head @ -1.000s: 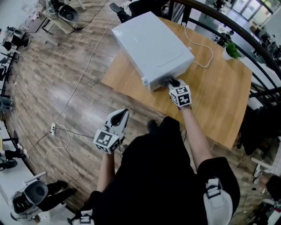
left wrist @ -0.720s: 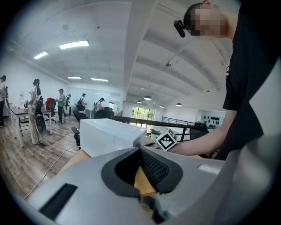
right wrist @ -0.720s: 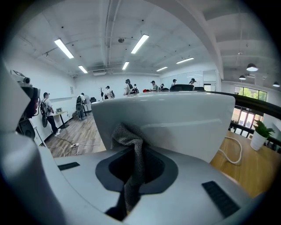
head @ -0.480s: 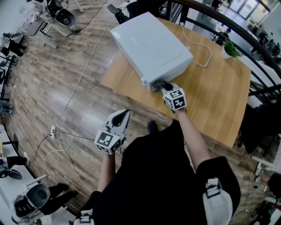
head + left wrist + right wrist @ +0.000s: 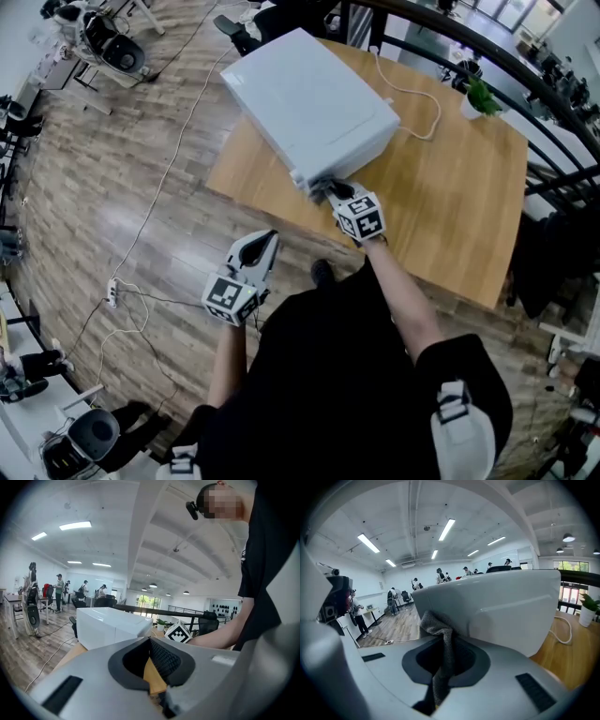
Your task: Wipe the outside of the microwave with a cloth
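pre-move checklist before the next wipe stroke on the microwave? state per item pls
1. Cloth clamped in right gripper: ok, jaws shut on it.
2. Cloth on microwave: ok, its bunched end presses the near lower corner.
3. Left gripper out of the way: ok, shut, empty, off the near side of the table.
4. Cable clear of the stroke: ok, it lies on the table behind the microwave.
5. Microwave's footing: cannot tell, its near corner sits close to the table edge.
6. Faces already wiped: cannot tell.
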`<state>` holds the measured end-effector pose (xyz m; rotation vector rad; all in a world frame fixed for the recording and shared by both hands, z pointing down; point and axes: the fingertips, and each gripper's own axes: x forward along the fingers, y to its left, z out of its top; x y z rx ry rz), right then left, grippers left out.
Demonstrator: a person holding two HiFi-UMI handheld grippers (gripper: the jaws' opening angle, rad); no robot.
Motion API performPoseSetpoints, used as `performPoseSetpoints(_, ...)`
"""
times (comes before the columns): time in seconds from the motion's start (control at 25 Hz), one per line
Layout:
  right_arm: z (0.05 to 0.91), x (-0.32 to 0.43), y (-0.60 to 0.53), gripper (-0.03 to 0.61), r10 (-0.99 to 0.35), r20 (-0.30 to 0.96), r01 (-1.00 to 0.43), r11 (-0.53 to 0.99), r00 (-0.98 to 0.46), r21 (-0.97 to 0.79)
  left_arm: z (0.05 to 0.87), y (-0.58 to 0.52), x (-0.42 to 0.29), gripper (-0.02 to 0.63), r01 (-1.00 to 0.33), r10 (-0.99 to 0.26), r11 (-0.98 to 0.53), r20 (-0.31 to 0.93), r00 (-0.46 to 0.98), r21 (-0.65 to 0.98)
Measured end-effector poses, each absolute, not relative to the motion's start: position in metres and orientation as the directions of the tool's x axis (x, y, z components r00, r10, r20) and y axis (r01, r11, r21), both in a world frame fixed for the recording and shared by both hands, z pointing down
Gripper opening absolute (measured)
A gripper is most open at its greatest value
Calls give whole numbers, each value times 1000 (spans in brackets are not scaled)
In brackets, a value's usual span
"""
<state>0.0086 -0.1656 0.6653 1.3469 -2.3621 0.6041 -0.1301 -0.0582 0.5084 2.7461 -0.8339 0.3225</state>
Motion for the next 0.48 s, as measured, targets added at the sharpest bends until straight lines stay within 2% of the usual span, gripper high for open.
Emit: performPoseSetpoints(0.48,689,7,-166,15,-679,537,-860,457,-501,-225,511,-69,-129,2,-581,-527,-794,274,805,179)
